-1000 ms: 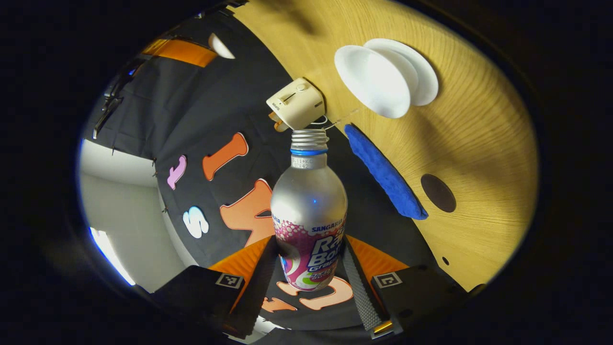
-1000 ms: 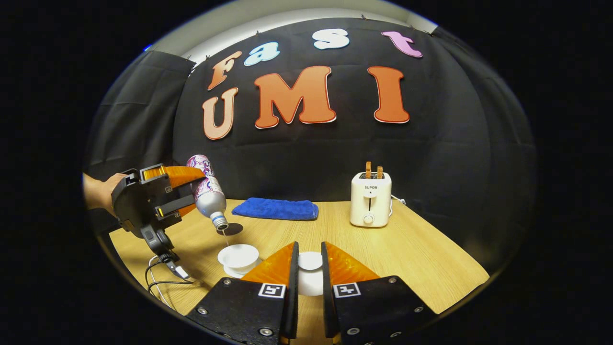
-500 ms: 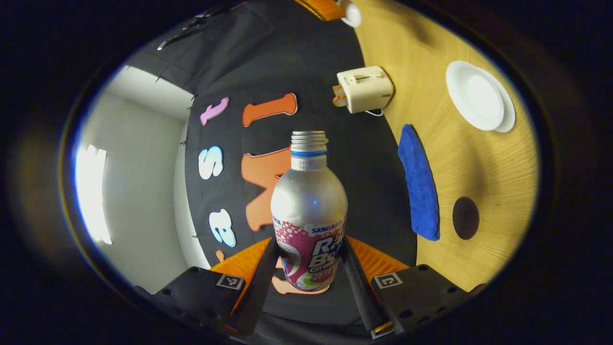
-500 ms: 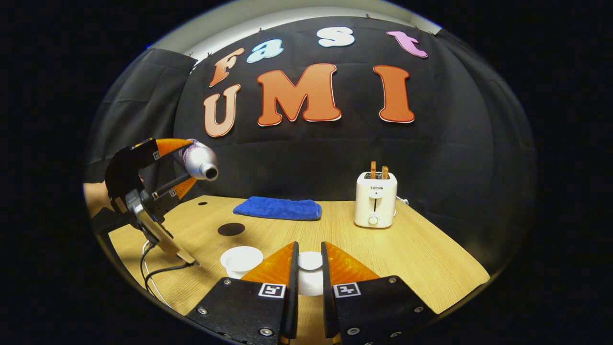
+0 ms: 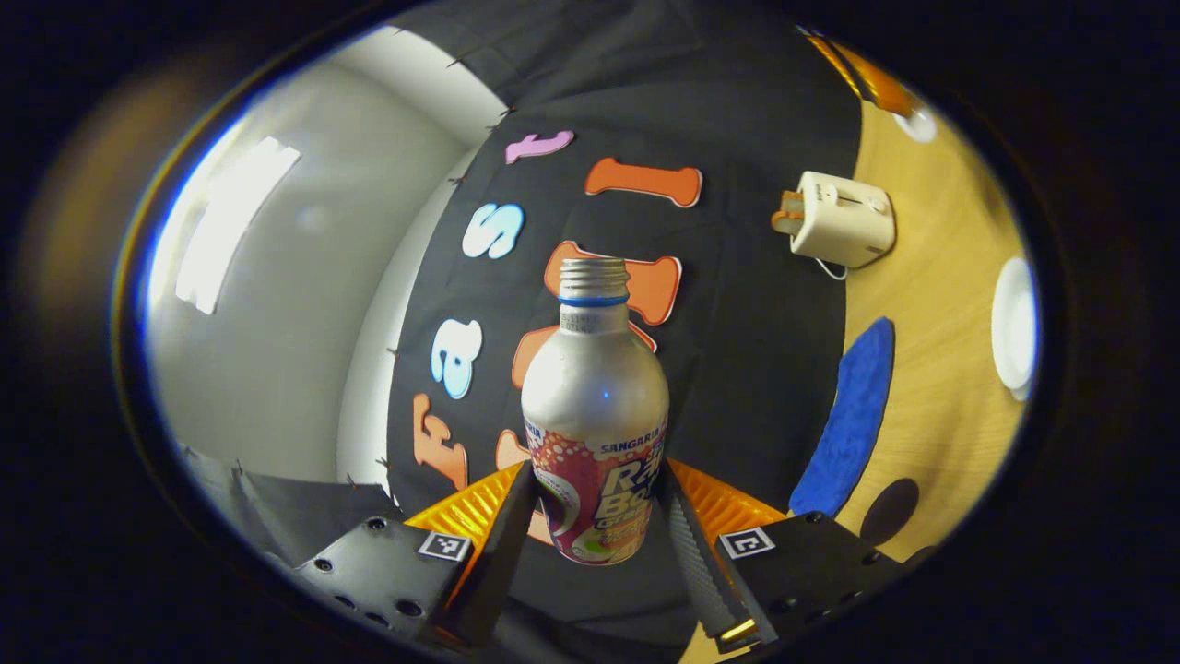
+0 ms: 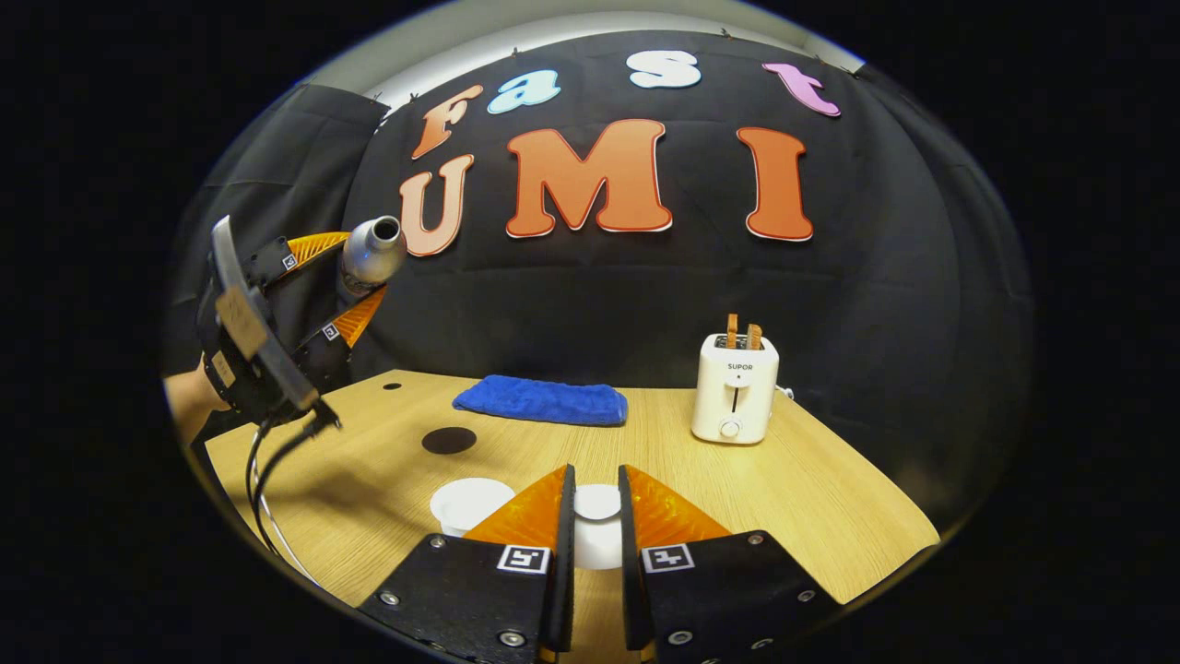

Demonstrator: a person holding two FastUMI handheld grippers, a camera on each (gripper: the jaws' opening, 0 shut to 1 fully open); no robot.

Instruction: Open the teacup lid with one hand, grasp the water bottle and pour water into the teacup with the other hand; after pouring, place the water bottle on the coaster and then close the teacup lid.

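Left gripper (image 5: 595, 516): clamped on water bottle (image 5: 595, 415), uncapped, held above table (image 6: 784, 498) | Right gripper (image 6: 595, 526): 2 fingers pinching teacup lid (image 6: 597, 503) | Teacup (image 6: 466, 505): open, at 9 o'clock of lid | Coaster (image 6: 449, 440): bare, 12 o'clock of teacup.

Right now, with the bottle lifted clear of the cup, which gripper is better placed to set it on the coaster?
Left. The left gripper is clamped on the water bottle, raised above the dark coaster. The right gripper holds the teacup lid.
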